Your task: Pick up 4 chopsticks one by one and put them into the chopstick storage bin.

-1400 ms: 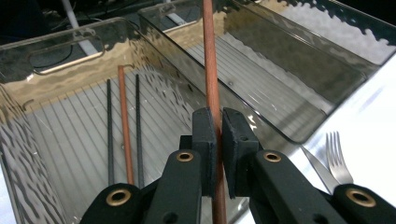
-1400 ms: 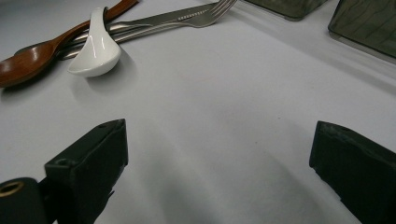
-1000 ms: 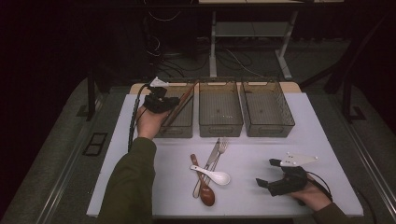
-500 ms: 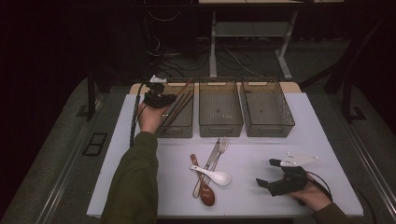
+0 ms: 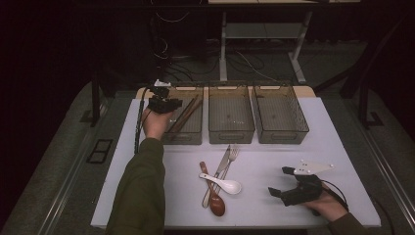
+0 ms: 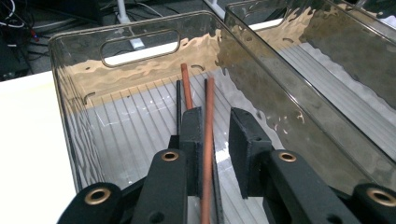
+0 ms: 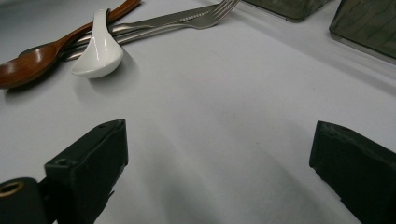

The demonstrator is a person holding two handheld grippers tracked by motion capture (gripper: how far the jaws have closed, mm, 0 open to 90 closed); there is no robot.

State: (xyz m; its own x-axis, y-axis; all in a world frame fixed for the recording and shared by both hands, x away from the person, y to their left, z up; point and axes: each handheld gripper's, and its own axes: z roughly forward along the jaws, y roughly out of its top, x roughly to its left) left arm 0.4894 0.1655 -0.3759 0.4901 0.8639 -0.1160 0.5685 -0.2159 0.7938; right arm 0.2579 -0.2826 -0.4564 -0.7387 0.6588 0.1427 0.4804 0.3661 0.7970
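Over the left clear bin (image 5: 182, 138) (image 6: 70, 121) my left gripper (image 5: 166, 104) (image 6: 219, 116) points down into it. Its jaws have just been opening. Brown and dark chopsticks (image 5: 185, 115) (image 6: 208, 140) run between the jaws, slanting down to the bin floor. One brown stick lies along the left pad and a gap separates it from the right pad. My right gripper (image 5: 279, 181) (image 7: 219, 140) rests low at the table's front right, open wide with only bare table between its jaws.
A white ceramic spoon (image 5: 222, 183) (image 7: 98, 51), a wooden spoon (image 5: 215, 203) (image 7: 23, 63), a fork (image 5: 232, 155) (image 7: 205, 18) and a knife (image 5: 222, 161) lie piled mid-table. Two more clear bins (image 5: 231, 132) (image 5: 281, 137) stand to the right of the first.
The left hand has shifted a little over the left bin and sunk slightly with the chopsticks. The right hand has stayed put.
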